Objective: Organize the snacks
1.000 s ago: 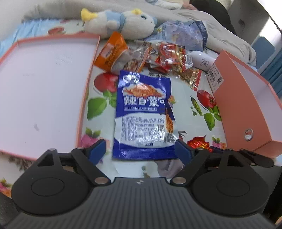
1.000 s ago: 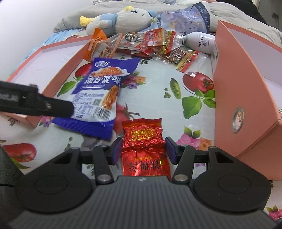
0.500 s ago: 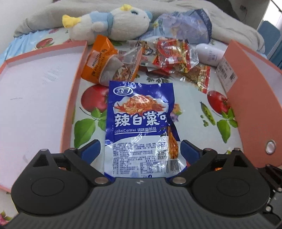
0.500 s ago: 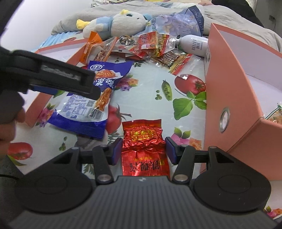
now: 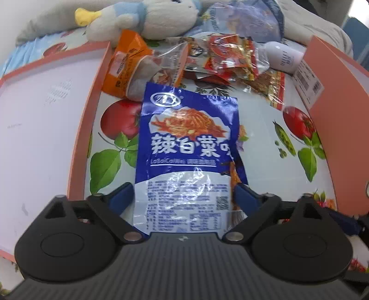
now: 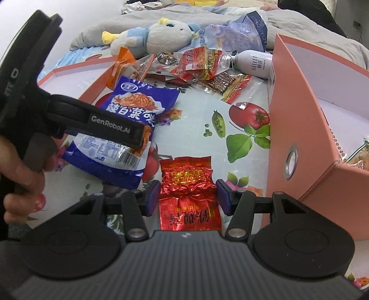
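the blue packet [image 5: 186,147] lies flat on the flowered cloth [image 5: 265,166] and serves as the marker for everything else. to its left a pink box lid [image 5: 41,129] lies open side up, its raised edge running just beside the packet. the left gripper [image 5: 182,198] stands over the packet's near end with its blue pads on either side of it; the jaws have just been closing a little, the packet is between them, yet they are wide and a sliver of gap shows at the left pad, so it is not gripped. in the right wrist view the same gripper [image 6: 129,138] crosses over the packet, with a hand [image 6: 25,180] on its handle. beyond the packet's far end sit an orange bag [image 5: 124,64], a heap of red and clear wrappers [image 5: 228,60], a white bottle [image 5: 283,57] and a plush toy [image 5: 143,20]. to the packet's right and nearer the camera, a red foil sachet [image 6: 188,184] lies between the fingers of the right gripper [image 6: 188,196]; the jaws stand half apart with the pads right at the sachet's edges, and whether they pinch it cannot be told. further right of the packet stands a pink box [image 6: 299,129], its open inside holding part of another snack at the picture's edge.
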Demonstrator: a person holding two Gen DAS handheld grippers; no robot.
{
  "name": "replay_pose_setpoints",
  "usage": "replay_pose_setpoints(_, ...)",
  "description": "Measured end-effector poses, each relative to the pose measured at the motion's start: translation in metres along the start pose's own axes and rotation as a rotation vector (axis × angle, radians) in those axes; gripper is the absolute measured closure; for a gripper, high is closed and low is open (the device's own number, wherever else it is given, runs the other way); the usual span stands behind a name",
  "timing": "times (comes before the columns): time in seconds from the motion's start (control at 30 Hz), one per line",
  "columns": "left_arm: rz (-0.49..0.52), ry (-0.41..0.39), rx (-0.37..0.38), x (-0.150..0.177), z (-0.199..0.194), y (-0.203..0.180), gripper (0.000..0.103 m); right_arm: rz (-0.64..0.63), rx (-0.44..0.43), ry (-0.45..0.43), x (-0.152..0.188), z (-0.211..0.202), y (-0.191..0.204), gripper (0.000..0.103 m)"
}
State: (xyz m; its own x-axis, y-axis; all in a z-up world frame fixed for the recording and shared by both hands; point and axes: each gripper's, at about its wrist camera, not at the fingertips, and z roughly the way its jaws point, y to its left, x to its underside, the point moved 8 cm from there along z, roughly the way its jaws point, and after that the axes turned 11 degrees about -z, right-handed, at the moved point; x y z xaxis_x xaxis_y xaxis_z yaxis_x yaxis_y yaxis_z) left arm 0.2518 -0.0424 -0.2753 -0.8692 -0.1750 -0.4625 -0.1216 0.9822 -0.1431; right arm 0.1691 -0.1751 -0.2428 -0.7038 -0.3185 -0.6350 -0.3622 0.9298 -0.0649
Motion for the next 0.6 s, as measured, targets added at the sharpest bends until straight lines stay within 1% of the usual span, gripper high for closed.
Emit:
replay_pose_setpoints(0.07, 0.011, -0.005, 0.006, 0.002, -0.004, -0.004, 0.023, -0.002, 0.000, -0.001, 0.000, 0.000, 0.000, 0.048)
replay_pose_setpoints(0.1, 0.015, -0.005, 0.010, 0.002, -0.005, -0.006, 0.026, -0.003, 0.000, -0.001, -0.001, -0.001, 0.000, 0.048)
replay_pose_setpoints(0.17, 0.020, -0.003, 0.021, 0.003, -0.007, -0.009, 0.036, -0.007, 0.002, -0.002, -0.002, -0.002, 0.000, 0.048)
replay_pose_setpoints(0.2, 0.021, -0.003, 0.023, 0.003, -0.008, -0.011, 0.037, -0.008, 0.002, -0.003, -0.003, -0.002, 0.000, 0.048)
replay_pose_setpoints(0.27, 0.028, -0.009, 0.024, 0.003, -0.011, -0.013, 0.043, -0.007, 0.003, -0.003, -0.004, -0.004, 0.000, 0.048)
replay_pose_setpoints(0.33, 0.019, -0.004, 0.042, 0.004, -0.016, -0.014, 0.048, -0.008, 0.006, -0.004, -0.004, -0.006, 0.000, 0.048)
replay_pose_setpoints(0.43, -0.005, 0.011, 0.063, 0.007, -0.024, -0.012, 0.050, -0.004, 0.005, -0.005, -0.004, -0.010, 0.000, 0.048)
replay_pose_setpoints(0.6, -0.019, -0.007, 0.090, 0.007, -0.045, -0.009, 0.051, 0.005, 0.001, -0.018, -0.008, -0.017, -0.001, 0.048)
